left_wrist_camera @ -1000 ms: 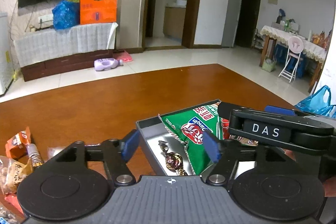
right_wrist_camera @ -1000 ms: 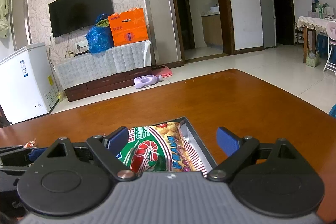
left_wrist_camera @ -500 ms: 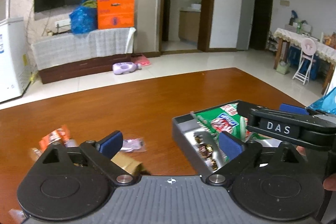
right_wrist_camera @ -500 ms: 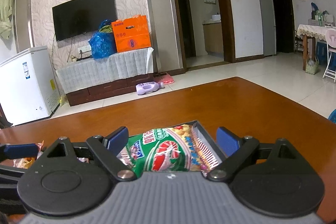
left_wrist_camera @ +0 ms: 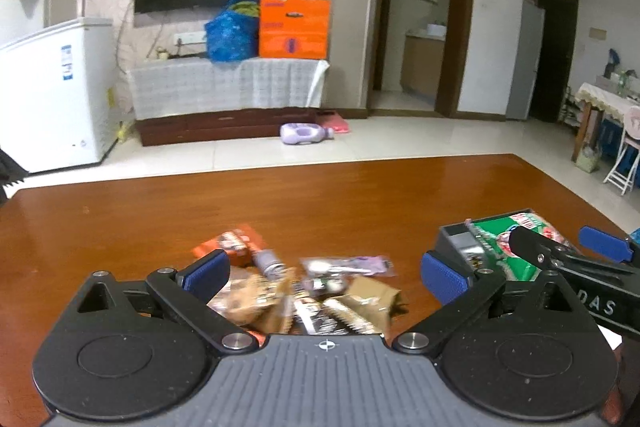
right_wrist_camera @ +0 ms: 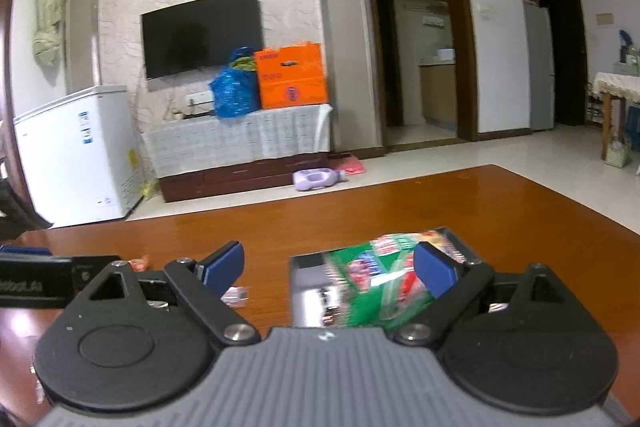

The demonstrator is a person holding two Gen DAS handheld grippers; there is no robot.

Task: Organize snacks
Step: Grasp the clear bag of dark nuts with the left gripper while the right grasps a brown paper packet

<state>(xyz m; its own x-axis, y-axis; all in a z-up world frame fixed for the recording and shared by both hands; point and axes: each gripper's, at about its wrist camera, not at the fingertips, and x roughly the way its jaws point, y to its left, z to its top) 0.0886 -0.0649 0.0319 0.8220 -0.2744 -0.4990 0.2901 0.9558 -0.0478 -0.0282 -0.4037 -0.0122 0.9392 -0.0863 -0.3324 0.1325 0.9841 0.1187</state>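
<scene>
Two hand-held grippers are working over a glossy reddish-brown wooden table (left_wrist_camera: 360, 195), each with black arms and blue-padded fingers. The left gripper (left_wrist_camera: 324, 273) is hovering with its jaws spread wide and nothing between them, and it is pointing straight over a loose heap of small snack packets (left_wrist_camera: 304, 301) lying on the table just ahead of its fingers; an orange packet (left_wrist_camera: 230, 247) is sitting at the far left of the heap and a pale purple clear-wrapped packet (left_wrist_camera: 348, 264) is lying at its far right. To the right of that heap, with a strip of bare wood between, a grey rectangular metal tray (left_wrist_camera: 454, 241) is holding a green-and-red crinkly snack bag (left_wrist_camera: 508, 239) that is filling most of it. The right gripper (right_wrist_camera: 328, 267) is also standing wide open and empty, reaching in over the tray; in its own view the green bag (right_wrist_camera: 380, 279) is lying beside its right finger (right_wrist_camera: 434, 271) and partly behind it, while its left finger is hanging over bare wood left of the tray wall (right_wrist_camera: 298, 291). A few small wrapped sweets (right_wrist_camera: 236, 294) are resting just left of the tray. Beyond the heap and tray, the table is stretching away bare to its far edge, and its right edge is running close past the tray. Past the table, pale floor tiles (left_wrist_camera: 400, 143) are leading to a white chest freezer (left_wrist_camera: 56, 91) and a cloth-covered cabinet (left_wrist_camera: 228, 87).
</scene>
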